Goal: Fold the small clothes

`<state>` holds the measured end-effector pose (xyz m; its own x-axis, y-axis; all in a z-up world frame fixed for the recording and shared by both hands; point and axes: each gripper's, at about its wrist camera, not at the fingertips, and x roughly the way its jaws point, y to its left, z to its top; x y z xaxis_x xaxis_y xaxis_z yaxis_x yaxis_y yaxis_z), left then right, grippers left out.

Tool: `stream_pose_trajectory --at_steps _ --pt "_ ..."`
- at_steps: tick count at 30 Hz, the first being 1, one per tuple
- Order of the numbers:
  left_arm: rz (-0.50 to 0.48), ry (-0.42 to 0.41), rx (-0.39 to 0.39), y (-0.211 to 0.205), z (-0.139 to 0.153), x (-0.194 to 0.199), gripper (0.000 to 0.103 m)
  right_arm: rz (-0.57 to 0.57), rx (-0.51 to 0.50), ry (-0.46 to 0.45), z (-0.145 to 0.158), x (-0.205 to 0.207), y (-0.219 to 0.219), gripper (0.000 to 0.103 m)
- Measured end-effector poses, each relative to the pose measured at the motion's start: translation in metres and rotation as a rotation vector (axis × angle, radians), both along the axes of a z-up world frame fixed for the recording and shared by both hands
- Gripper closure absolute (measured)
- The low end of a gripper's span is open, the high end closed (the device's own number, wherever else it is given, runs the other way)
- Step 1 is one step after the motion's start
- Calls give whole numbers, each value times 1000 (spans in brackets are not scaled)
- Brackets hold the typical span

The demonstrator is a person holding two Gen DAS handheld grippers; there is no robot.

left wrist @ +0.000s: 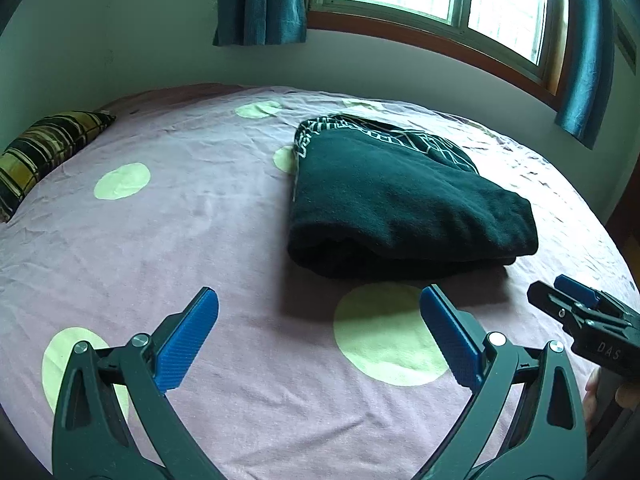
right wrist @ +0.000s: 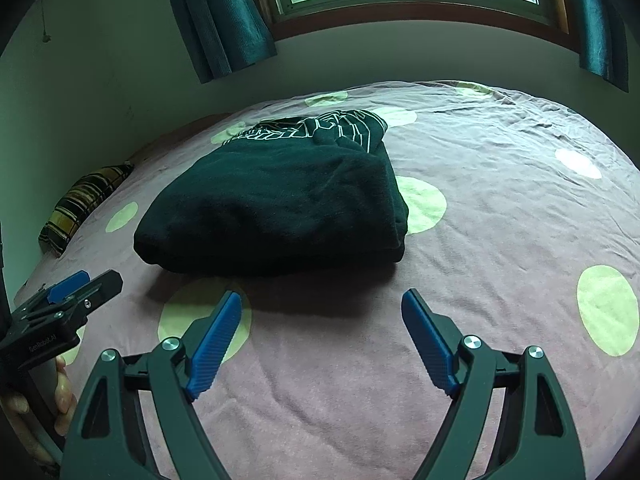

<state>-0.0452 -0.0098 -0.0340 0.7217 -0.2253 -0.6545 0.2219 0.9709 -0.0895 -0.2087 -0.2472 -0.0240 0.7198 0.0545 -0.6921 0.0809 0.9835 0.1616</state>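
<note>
A dark green-black garment [left wrist: 404, 204] with a white line print at its far end lies folded into a thick bundle on the bed; it also shows in the right wrist view [right wrist: 276, 204]. My left gripper [left wrist: 320, 300] is open and empty, a little short of the bundle's near edge. My right gripper [right wrist: 322, 304] is open and empty, also just short of the bundle. The right gripper's tip shows at the right edge of the left wrist view [left wrist: 560, 296]. The left gripper's tip shows at the left of the right wrist view [right wrist: 80, 284].
The bed has a mauve sheet [left wrist: 200, 220] with pale green dots. A plaid yellow-black pillow [left wrist: 44, 152] lies at the far left by the wall. A window with teal curtains [left wrist: 260, 0] is behind the bed.
</note>
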Motion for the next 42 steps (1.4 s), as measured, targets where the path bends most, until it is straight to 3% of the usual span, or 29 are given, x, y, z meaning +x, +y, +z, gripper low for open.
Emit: stream_pose_trajectory --at_steps 9,42 --pt "11 -28 40 -3 3 -4 2 -9 3 5 0 0 -1 22" --pt "49 -40 47 6 7 0 2 -46 10 15 3 3 -15 22"
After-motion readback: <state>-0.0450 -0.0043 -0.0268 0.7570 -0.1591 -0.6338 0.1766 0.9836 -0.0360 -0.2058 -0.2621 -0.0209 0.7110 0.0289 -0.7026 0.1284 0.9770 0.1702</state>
